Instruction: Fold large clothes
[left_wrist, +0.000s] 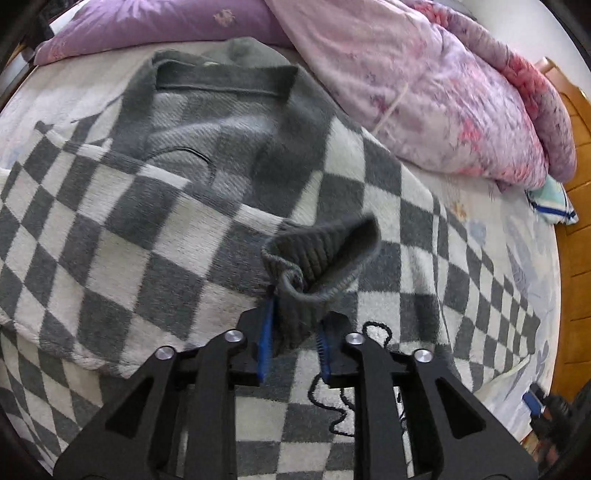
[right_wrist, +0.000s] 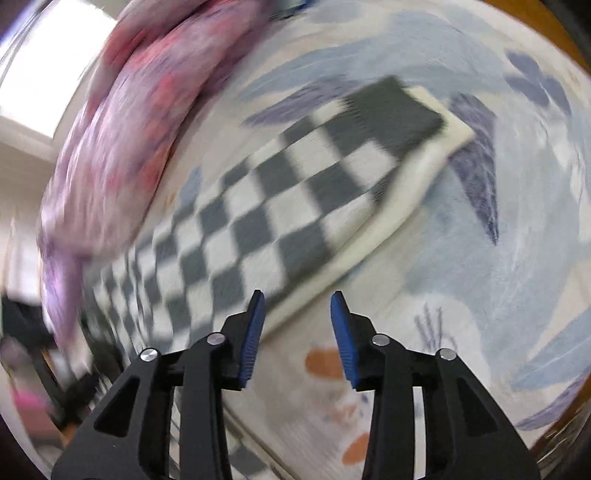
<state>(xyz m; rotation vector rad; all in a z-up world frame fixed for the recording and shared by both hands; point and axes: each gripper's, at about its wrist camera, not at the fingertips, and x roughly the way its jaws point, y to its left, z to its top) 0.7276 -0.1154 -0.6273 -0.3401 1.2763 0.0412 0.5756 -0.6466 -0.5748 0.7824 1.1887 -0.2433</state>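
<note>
Here, your checked cardigan lies spread across the bed, soft, thick and floppy. Your left gripper has the ribbed grey cuff between loosened jaws; your right gripper gapes empty. Take hems and cuffs.

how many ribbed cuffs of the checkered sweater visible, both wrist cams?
1. The grey ribbed cuff lies between the left gripper fingers, on top of the checkered sweater. None shows in the blurred right wrist view; the other cuff may be hidden.
</note>
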